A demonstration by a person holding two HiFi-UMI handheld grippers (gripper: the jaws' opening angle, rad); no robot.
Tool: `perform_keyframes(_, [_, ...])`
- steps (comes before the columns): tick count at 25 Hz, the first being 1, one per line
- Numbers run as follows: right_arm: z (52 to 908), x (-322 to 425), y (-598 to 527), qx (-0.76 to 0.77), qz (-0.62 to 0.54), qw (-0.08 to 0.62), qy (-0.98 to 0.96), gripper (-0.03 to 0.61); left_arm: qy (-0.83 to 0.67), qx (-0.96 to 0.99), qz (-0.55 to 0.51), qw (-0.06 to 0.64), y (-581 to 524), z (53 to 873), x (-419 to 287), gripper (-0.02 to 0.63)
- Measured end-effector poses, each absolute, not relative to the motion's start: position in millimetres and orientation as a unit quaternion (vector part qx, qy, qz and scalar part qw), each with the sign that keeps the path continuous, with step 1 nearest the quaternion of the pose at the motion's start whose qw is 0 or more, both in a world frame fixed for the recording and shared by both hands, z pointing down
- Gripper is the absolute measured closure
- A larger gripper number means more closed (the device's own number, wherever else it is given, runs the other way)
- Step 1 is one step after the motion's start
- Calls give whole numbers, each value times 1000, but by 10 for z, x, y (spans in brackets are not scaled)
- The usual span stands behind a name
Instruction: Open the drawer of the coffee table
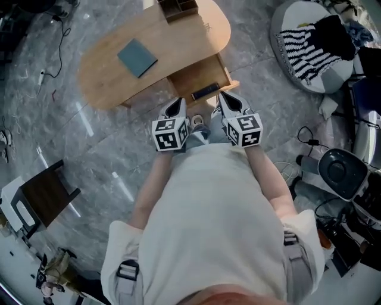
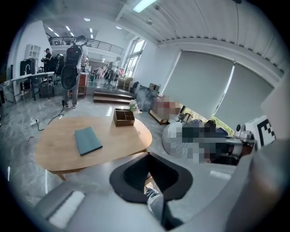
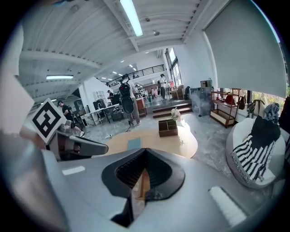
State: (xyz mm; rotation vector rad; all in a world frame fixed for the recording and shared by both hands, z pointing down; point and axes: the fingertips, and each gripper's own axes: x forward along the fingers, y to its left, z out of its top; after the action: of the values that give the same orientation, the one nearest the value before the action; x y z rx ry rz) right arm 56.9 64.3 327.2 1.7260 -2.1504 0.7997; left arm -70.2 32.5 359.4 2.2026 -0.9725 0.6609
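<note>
The oval wooden coffee table (image 1: 107,71) lies ahead of me in the head view. Its drawer (image 1: 196,76) stands pulled out on the near side, with a dark slim object (image 1: 204,92) inside. On the tabletop are a teal book (image 1: 137,57) and a brown divided box (image 1: 178,7). My left gripper (image 1: 176,107) and right gripper (image 1: 230,101) are held side by side in front of my chest, above the floor just short of the drawer. Both are shut and empty. The table (image 2: 59,149) and book (image 2: 88,140) also show beyond the closed left gripper (image 2: 147,171). The right gripper (image 3: 142,171) faces the table (image 3: 186,142).
A pale beanbag (image 1: 333,68) with a striped cloth (image 1: 300,50) sits right of the table. Cables and grey equipment (image 1: 340,171) crowd the right side. A dark stool (image 1: 44,199) stands at the left. Far off, a person with a backpack (image 2: 70,68) stands by desks.
</note>
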Motion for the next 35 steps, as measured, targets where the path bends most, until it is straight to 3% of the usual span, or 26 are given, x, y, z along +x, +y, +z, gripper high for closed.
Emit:
perform_keyframes(15, [2783,431,906,574,243,104,-775,577,-395,847,200,296,473,3044,-717,613])
perform_keyframes(35, [2463,914,1680,542,211,87,-809,578,-450,829,164,290,1373,2782,-311,613])
